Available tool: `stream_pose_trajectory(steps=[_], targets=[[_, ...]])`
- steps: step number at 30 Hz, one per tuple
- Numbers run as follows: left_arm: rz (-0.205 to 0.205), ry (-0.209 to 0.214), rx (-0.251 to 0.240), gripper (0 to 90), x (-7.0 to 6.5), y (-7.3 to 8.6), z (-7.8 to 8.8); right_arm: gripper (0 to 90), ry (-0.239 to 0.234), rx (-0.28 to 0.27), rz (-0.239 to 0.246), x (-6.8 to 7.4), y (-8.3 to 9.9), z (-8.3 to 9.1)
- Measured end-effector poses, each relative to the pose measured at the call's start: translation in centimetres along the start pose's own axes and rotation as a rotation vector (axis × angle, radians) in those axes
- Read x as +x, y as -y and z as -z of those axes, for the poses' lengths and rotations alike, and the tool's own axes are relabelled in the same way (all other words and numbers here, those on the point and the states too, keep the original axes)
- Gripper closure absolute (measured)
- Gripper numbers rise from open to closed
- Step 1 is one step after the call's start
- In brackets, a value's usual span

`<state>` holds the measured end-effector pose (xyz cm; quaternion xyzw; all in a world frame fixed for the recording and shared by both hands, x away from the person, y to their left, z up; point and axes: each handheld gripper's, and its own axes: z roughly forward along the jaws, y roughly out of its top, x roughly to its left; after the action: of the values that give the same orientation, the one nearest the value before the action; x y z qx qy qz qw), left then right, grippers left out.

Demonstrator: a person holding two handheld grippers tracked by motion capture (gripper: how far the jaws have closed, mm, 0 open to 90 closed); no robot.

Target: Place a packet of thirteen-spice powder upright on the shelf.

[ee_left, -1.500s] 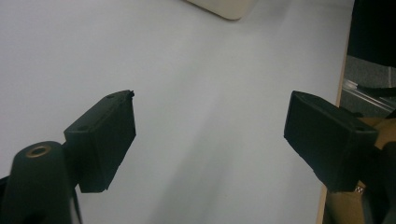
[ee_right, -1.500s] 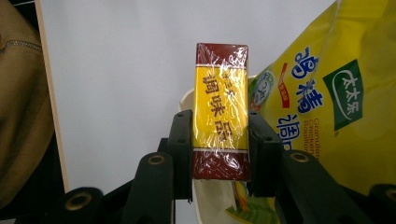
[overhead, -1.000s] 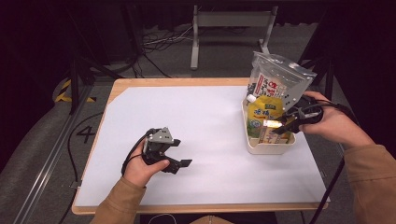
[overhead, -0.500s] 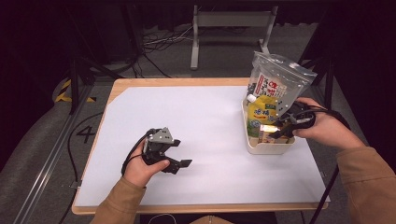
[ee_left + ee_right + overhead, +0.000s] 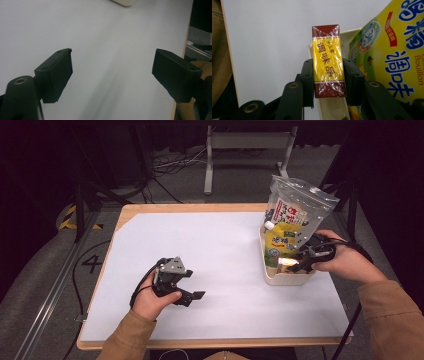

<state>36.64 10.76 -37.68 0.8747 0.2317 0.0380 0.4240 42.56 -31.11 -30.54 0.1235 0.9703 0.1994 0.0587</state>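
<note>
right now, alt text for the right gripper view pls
The right gripper clamps a small yellow and dark red wrapped box between its two black jaws, just over the rim of a cream tray. A yellow bouillon pouch stands to the right, with the white table behind.

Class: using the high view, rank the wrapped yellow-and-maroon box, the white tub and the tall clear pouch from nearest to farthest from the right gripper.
1. Wrapped yellow-and-maroon box: clamped between the right gripper's jaws.
2. White tub: directly beneath the gripper.
3. Tall clear pouch: standing at the tub's far end.
</note>
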Motion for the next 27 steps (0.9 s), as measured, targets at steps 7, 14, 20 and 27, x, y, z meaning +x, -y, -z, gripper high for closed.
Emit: stream_pose_trajectory(steps=[7, 14, 20, 27], targets=[[-0.002, 0.001, 0.004, 17.2, 0.0, 0.0, 0.0, 65.4, 0.01, 0.01, -0.016, 0.1, 0.3, -0.4], [-0.004, 0.001, 0.007, 17.2, 0.0, 0.0, -0.1, 65.0, 0.017, 0.018, -0.025, 0.1, 0.7, -0.5], [-0.003, 0.001, 0.005, 17.2, 0.0, 0.0, -0.1, 63.1, 0.017, 0.018, -0.031, 0.1, 1.0, -0.5], [-0.002, -0.004, 0.003, 16.9, 0.1, 0.1, 0.0, 57.2, 0.035, -0.009, -0.057, 0.1, 1.7, -0.1]])
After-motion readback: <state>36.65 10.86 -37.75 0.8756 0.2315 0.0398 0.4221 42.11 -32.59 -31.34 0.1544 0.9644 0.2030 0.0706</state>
